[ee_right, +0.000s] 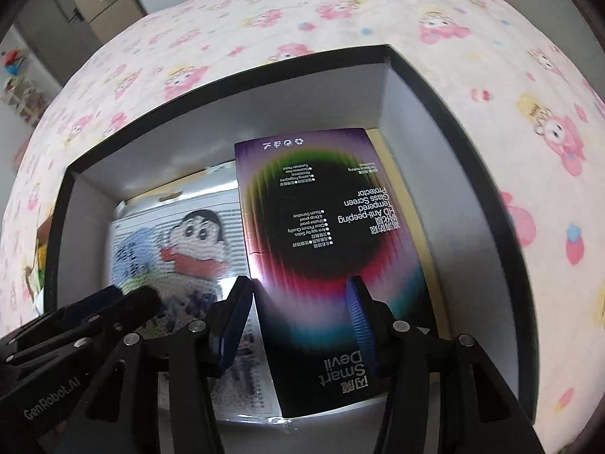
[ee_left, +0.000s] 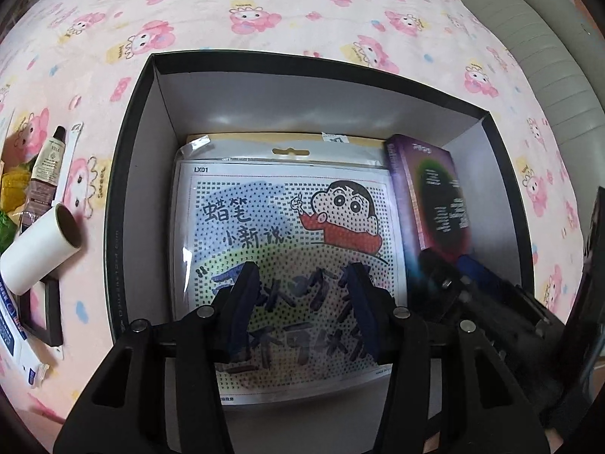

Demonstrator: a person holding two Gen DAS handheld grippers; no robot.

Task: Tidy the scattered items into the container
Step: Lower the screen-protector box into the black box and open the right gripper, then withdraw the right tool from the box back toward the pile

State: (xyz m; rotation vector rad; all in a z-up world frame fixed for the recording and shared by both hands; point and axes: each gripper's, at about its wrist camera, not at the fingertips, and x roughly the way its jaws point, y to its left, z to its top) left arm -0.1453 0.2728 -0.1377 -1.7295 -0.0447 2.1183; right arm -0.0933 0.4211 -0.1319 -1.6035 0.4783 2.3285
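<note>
A black container (ee_left: 128, 151) with white inner walls sits on a pink cartoon bedsheet. Flat on its floor lies a cartoon bead-kit packet (ee_left: 280, 219). A purple screen-protector box (ee_left: 427, 189) rests along the right wall, partly on top of the packet. My left gripper (ee_left: 302, 276) hangs open above the packet with nothing between its fingers. My right gripper (ee_right: 298, 291) stands open over the near end of the screen-protector box (ee_right: 321, 227). That box lies beneath the fingers and reaches past the right one. Each gripper also shows in the other's view, the right gripper (ee_left: 453, 265) and the left gripper (ee_right: 124, 295).
Left of the container on the sheet lie a white paper roll (ee_left: 41, 249), a hand-cream tube (ee_left: 47, 166), a small black frame (ee_left: 41, 314), a blue-and-white packet (ee_left: 15, 325) and yellow-green items at the edge. A grey headboard (ee_left: 548, 56) rises at the far right.
</note>
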